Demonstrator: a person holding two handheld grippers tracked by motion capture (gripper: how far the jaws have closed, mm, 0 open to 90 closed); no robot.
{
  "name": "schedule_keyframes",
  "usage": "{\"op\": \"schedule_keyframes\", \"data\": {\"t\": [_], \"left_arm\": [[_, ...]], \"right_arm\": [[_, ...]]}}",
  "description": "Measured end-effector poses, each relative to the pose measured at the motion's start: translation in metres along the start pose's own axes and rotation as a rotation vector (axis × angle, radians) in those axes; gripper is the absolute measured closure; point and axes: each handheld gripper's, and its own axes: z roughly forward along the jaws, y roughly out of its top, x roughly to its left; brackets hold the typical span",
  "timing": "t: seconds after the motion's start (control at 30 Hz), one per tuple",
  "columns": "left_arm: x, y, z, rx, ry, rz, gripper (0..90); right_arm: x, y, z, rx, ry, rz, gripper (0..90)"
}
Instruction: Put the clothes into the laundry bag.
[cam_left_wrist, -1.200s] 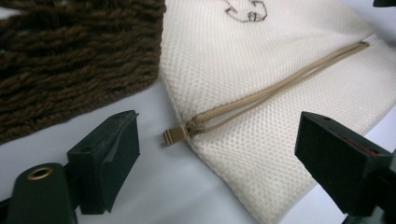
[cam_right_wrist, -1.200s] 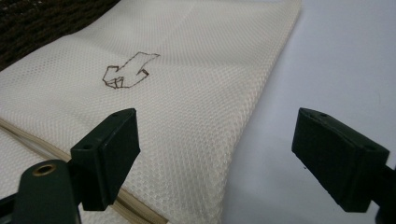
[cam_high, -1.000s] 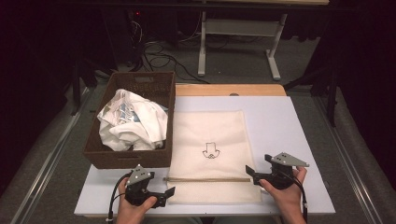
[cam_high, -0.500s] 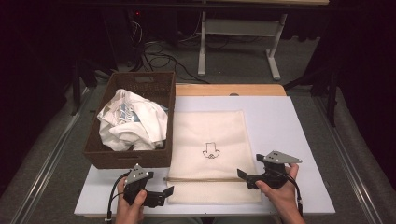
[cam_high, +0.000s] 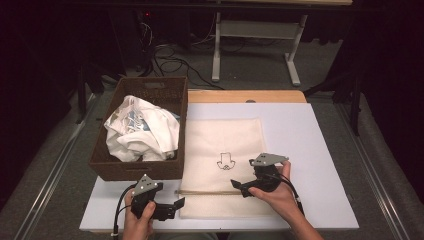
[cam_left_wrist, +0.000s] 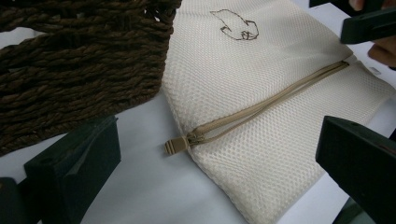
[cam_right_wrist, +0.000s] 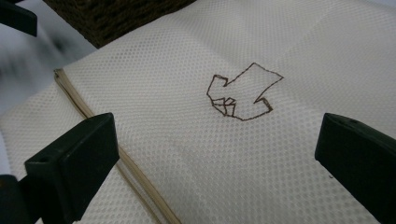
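Landmark: the cream mesh bag (cam_high: 225, 165) lying flat on the white table (cam_high: 320, 150). Nearest, off the bag's near-left corner, the left claw (cam_high: 176, 206) hovers with its 2 jaws spread apart, nothing between them, facing the tan zipper pull (cam_left_wrist: 176, 146). Over the bag's near part, by the zipper (cam_high: 210, 192), the right claw (cam_high: 239, 187) has just been opening; its jaws stand wide and empty above the mesh. Left of the bag, touching its edge, sits a brown woven basket (cam_high: 100, 165) holding crumpled white cloth (cam_high: 142, 132)

Zipper pull (cam_left_wrist: 176, 146) between wide-apart tongs (cam_left_wrist: 219, 161).
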Motion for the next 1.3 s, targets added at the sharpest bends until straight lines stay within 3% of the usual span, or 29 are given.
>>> {"op": "schedule_keyframes", "data": {"t": [0.13, 0.2, 0.4, 0.43, 0.53, 0.67, 0.73, 0.77, 0.83, 0.87, 0.93, 1.0, 1.07, 1.1, 1.13, 1.17, 1.27, 1.3], "left_arm": [[0.000, -0.001, 0.001, -0.002, -0.010, -0.009, 0.2], [0.000, -0.001, 0.001, 0.003, -0.012, -0.004, 0.2], [-0.001, -0.002, 0.001, 0.004, -0.013, -0.006, 0.3], [-0.001, -0.002, 0.001, 0.005, -0.014, -0.008, 0.3], [-0.001, -0.002, 0.002, 0.002, -0.016, -0.020, 0.3], [-0.001, -0.002, 0.002, 0.006, -0.020, -0.022, 0.6], [0.000, -0.002, 0.002, 0.010, -0.017, -0.018, 0.7], [0.000, -0.002, 0.002, 0.010, -0.015, -0.019, 0.9], [0.000, -0.002, 0.002, 0.007, -0.013, -0.021, 1.0], [0.000, -0.002, 0.001, 0.006, -0.013, -0.021, 1.0], [0.000, -0.002, 0.001, 0.004, -0.011, -0.024, 1.0], [0.001, -0.001, 0.000, 0.001, -0.009, -0.028, 1.0], [0.001, 0.000, 0.000, -0.007, -0.019, -0.041, 1.2], [0.001, 0.000, 0.000, -0.007, -0.019, -0.041, 1.1], [0.000, 0.000, 0.001, -0.008, -0.021, -0.039, 1.1], [0.000, 0.000, 0.001, -0.006, -0.023, -0.035, 1.1], [-0.002, -0.001, 0.003, 0.006, -0.022, -0.026, 1.1], [-0.003, -0.001, 0.003, 0.008, -0.020, -0.021, 1.1]], "right_arm": [[0.001, -0.008, 0.020, 0.067, 0.005, -0.039, 0.2], [0.001, -0.012, 0.026, 0.089, 0.032, -0.035, 0.3], [0.004, -0.018, 0.034, 0.137, 0.027, -0.068, 2.4], [0.005, -0.019, 0.035, 0.154, 0.021, -0.076, 4.6], [0.011, -0.019, 0.037, 0.161, -0.084, -0.082, 14.9], [0.014, -0.018, 0.038, 0.164, -0.114, -0.094, 20.2], [0.013, -0.015, 0.037, 0.163, -0.109, -0.105, 37.4], [0.011, -0.013, 0.036, 0.161, -0.104, -0.099, 52.6], [0.007, -0.010, 0.034, 0.174, -0.115, -0.077, 72.1], [0.003, -0.007, 0.033, 0.170, -0.076, -0.061, 77.4], [0.000, -0.004, 0.031, 0.142, -0.067, -0.054, 82.8], [-0.005, -0.001, 0.029, 0.106, -0.018, -0.023, 80.2], [-0.009, -0.003, 0.035, 0.121, 0.002, -0.049, 70.7], [-0.009, -0.003, 0.035, 0.121, 0.002, -0.049, 70.7], [-0.010, -0.010, 0.040, 0.115, 0.035, -0.071, 57.8], [-0.010, -0.011, 0.039, 0.108, 0.050, -0.078, 51.4], [-0.004, -0.012, 0.042, 0.131, 0.019, -0.146, 24.0], [-0.002, -0.012, 0.043, 0.144, 0.004, -0.167, 19.6]]}}
